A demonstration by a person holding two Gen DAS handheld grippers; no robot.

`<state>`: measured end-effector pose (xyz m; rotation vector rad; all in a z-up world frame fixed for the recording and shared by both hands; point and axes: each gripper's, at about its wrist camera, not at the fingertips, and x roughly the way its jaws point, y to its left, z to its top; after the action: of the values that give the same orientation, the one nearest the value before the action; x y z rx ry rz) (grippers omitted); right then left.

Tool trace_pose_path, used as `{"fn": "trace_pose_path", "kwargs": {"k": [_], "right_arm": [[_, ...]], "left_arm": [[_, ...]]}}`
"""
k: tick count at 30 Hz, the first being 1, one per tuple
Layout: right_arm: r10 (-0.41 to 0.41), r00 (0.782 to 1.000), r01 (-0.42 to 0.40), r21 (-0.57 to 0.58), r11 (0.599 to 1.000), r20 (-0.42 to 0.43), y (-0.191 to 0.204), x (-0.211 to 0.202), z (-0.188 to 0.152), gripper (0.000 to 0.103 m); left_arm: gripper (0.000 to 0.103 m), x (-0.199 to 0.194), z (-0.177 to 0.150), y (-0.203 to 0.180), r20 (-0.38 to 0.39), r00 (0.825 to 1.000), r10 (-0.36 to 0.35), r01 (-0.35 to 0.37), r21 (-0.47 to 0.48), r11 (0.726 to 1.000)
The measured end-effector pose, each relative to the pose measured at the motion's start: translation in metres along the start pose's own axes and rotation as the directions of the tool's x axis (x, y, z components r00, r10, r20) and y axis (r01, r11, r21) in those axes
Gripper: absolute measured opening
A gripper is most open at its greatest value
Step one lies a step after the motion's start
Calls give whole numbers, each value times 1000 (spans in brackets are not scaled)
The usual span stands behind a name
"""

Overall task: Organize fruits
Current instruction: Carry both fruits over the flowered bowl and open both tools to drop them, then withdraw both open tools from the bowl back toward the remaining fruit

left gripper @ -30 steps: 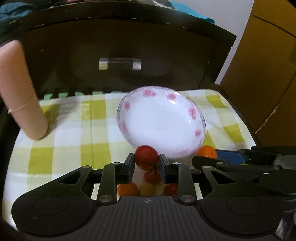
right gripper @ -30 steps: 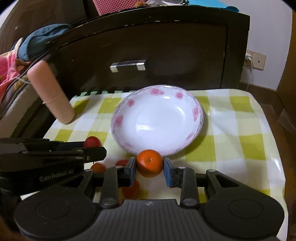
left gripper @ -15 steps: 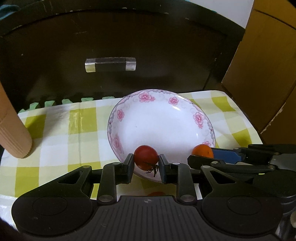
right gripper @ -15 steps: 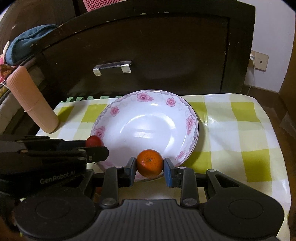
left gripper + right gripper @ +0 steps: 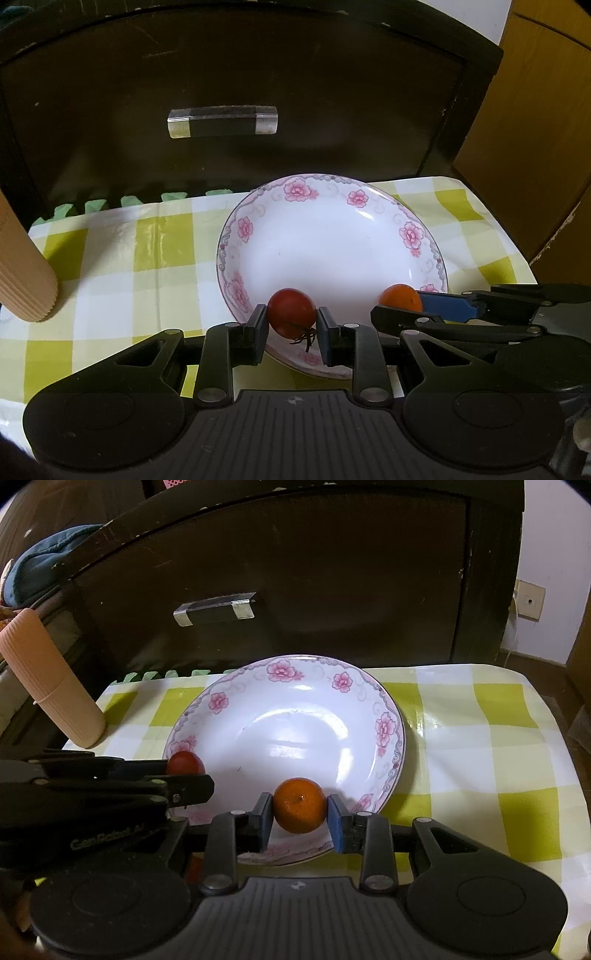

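Left hand-held gripper (image 5: 291, 330) clamped on a red tomato (image 5: 291, 312), held over the near rim of the flowered plate (image 5: 332, 229). Right hand-held gripper (image 5: 300, 821) clamped on a small orange (image 5: 300, 805), just beside it over the same rim, on the checked worktop (image 5: 480, 738)

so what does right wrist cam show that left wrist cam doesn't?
Right wrist only: wall socket, blue cloth on the left, the peach cylinder's top. Left wrist only: wooden panel at right. Both: floral plate, checked cloth, drawer handle, left gripper shut on tomato, right gripper shut on orange.
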<state>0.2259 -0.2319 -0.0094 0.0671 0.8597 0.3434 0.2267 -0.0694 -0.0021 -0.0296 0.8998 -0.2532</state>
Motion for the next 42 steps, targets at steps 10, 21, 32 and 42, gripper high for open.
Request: {"fn": "trace_pose_path", "kwargs": {"k": [10,21,32,42], "right_arm": [[-4,1000,4,5,1000,5,0,0,-1,31],[-11,1000,11,7,1000,16,-2,-2,-1,33],[-11,999,11,10,1000,48,-4,-13,-2,39],[-1,995,1,-4,1000,98,3,-38,-3,40]], "left_arm": [[37,1,0,1,-1,1000,1,-1,-1,1000],[49,-4,0,1,16,1000,16,-16,1,1000],[53,-17,-1,-2,21,999,33,-33,1,999],[60,-48,-7,-14,38,997,67,-67,22,997]]}}
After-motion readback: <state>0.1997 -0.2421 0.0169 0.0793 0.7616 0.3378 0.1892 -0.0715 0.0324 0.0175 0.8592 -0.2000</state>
